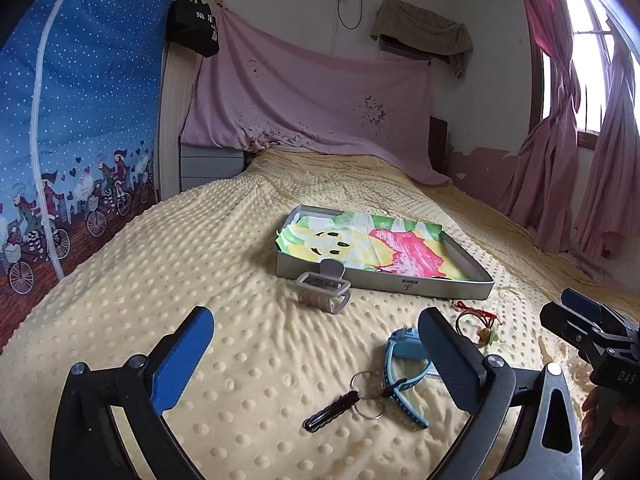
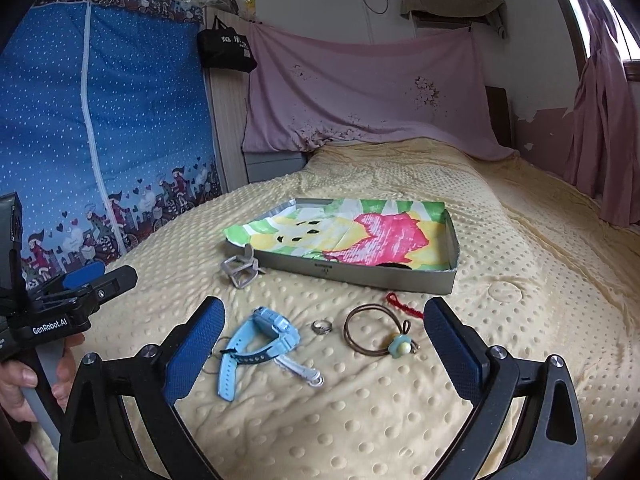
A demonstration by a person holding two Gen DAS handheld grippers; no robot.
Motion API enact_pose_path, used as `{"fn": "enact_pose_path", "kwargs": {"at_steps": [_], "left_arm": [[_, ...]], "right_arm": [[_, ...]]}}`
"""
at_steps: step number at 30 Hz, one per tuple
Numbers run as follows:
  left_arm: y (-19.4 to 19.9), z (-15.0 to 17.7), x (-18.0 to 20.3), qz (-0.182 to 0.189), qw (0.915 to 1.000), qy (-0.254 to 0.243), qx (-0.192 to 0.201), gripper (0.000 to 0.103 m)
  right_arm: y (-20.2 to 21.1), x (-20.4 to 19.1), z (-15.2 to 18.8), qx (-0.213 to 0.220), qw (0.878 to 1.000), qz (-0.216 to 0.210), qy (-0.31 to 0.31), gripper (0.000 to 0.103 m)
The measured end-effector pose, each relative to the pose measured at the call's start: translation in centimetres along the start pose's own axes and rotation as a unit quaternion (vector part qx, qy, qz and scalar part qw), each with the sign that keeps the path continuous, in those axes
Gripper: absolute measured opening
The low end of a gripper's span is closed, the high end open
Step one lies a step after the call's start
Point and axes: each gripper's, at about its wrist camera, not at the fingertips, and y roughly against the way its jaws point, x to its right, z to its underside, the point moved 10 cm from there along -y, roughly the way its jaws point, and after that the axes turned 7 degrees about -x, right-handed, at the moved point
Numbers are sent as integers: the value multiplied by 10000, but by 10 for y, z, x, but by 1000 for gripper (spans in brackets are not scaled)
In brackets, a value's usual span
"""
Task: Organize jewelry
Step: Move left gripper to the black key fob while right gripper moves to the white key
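Item, nearest the lens: our right gripper [image 2: 324, 344], fingers spread wide at the bottom of the right wrist view, holding nothing. Between and just beyond its pads lie the loose pieces on the yellow dotted bedspread [image 2: 520, 340].

Item: light-blue watch [image 2: 260, 340], lower centre-left, strap splayed, a white tag or clasp piece lying against it.

Item: small silver ring [image 2: 321, 326], centre of frame, just right of the watch.

Item: brown cord bracelet [image 2: 374, 334] with a pale green bead, right of the ring; a red string [image 2: 404, 305] lies just above it.

Item: grey hair claw clip [image 2: 240, 268], left of centre, touching or just beside the near wall of the tray; we cannot tell which.

Item: key ring with a black fob [image 1: 340, 404], seen in the lower centre of the left wrist view, by the watch strap.

Item: shallow grey tray [image 2: 360, 276], middle of frame, lined with a coloured drawing, otherwise nearly empty; a dark shape at its lower right corner we cannot identify.

Item: our left gripper [image 1: 316, 360], likewise wide apart and empty, low over the bedspread; a hand [image 2: 24, 376] grips its handle at the far left edge.

Stage, as we judge it: the very start, nothing gathered yet. The next move calls for lowering one gripper over a single piece, the watch or bracelet being easiest, and closing carefully since the soft cover gives underneath.
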Motion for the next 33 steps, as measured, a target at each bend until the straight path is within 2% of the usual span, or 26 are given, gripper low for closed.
{"fn": "enact_pose_path", "kwargs": {"at_steps": [8,13,15,17,24,26,28,31,33], "left_arm": [[-13,37,-12,25,9992,-45,-392,103],[-24,49,-12,31,9983,-120,-567,103],[-28,54,-11,81,9978,-139,-647,103],[-31,58,-8,129,9971,-195,-717,102],[-45,70,6,377,9930,-445,-1027,79],[-51,74,9,497,9907,-478,-1171,74],[-58,79,14,680,9869,-540,-1357,64],[-67,85,17,781,9827,-588,-1573,52],[-72,88,17,802,9811,-596,-1659,49]], "right_arm": [[-24,-4,31,-488,9985,-196,118,98],[-36,-7,37,-589,9978,-253,167,97],[-42,-8,38,-663,9973,-280,166,93],[-49,-8,42,-766,9965,-302,160,81],[-68,-15,51,-997,9935,-481,255,63],[-74,-18,53,-1051,9926,-528,293,54],[-80,-20,55,-1107,9917,-583,309,47],[-87,-21,58,-1182,9905,-645,279,45],[-91,-21,61,-1239,9896,-689,252,42]]}}
